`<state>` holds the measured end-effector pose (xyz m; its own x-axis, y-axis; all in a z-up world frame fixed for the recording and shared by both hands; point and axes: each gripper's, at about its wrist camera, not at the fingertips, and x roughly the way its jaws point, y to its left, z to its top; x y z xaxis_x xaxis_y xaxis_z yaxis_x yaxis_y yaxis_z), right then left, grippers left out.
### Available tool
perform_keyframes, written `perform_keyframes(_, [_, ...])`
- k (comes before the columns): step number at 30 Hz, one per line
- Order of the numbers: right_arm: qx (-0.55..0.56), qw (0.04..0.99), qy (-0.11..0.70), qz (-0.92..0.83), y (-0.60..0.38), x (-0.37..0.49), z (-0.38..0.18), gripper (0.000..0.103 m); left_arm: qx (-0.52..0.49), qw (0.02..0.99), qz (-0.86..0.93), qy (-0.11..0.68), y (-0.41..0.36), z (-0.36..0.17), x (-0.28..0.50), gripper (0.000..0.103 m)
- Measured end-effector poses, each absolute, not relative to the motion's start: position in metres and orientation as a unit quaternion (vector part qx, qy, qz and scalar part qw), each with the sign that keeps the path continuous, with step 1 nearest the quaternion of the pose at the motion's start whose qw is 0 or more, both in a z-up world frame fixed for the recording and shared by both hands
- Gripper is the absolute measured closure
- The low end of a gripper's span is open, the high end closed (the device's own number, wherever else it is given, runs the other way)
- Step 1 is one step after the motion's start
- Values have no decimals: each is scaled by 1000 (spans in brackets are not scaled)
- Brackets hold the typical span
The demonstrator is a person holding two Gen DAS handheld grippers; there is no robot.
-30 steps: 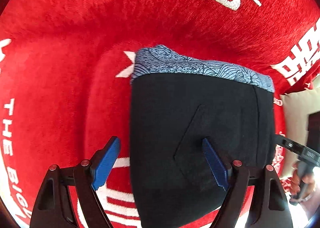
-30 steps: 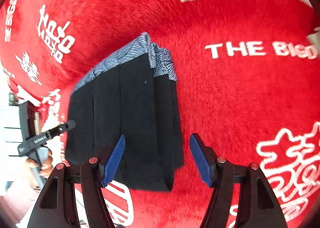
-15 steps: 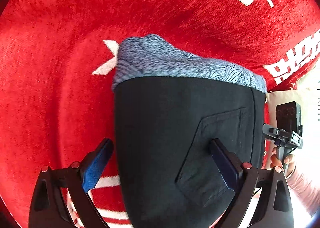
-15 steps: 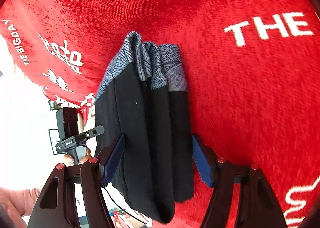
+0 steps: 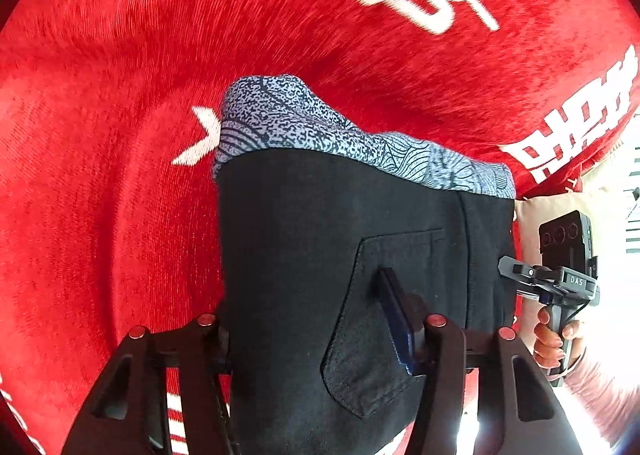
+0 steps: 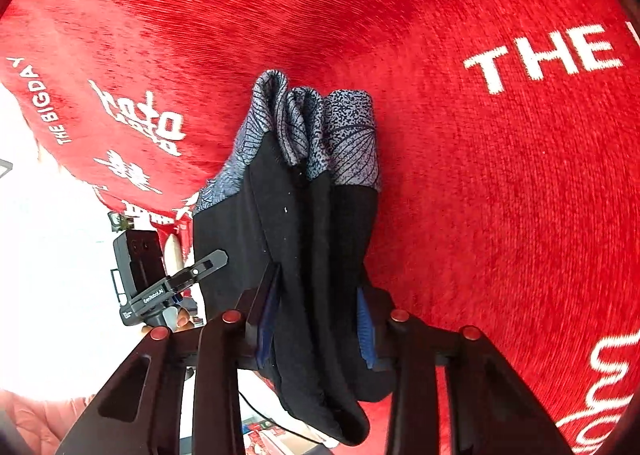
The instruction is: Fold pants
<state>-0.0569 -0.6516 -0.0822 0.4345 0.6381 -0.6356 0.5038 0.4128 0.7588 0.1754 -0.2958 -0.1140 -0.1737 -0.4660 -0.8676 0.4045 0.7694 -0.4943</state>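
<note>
The folded black pants with a grey patterned cuff band hang lifted above the red cloth. My left gripper is shut on one end of the bundle; its right pad presses the pocket, the left pad is hidden behind the fabric. In the right wrist view the pants show as several stacked layers with the cuff band at the far end. My right gripper is shut on the other end, both blue pads squeezing the layers.
A red plush cloth with white lettering covers the surface below. Each view shows the opposite hand-held gripper at the bundle's far side: the right one and the left one. A beige cushion lies beyond the cloth's edge.
Both grippers have closed on the ends of the folded pants and lifted the bundle off the red cloth. A second ago both were open over the pants lying flat.
</note>
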Motion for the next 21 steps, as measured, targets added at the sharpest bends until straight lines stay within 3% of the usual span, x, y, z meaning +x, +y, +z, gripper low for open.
perform_keyframes(13, [534,664,519,66,-644,-115,-21,67,17,671,-351,653,-306,-47,111,45])
perform_keyframes(21, [545,653,522,66,-620,-167,-18,66,23,668,-336,663,-283,-48,58,45])
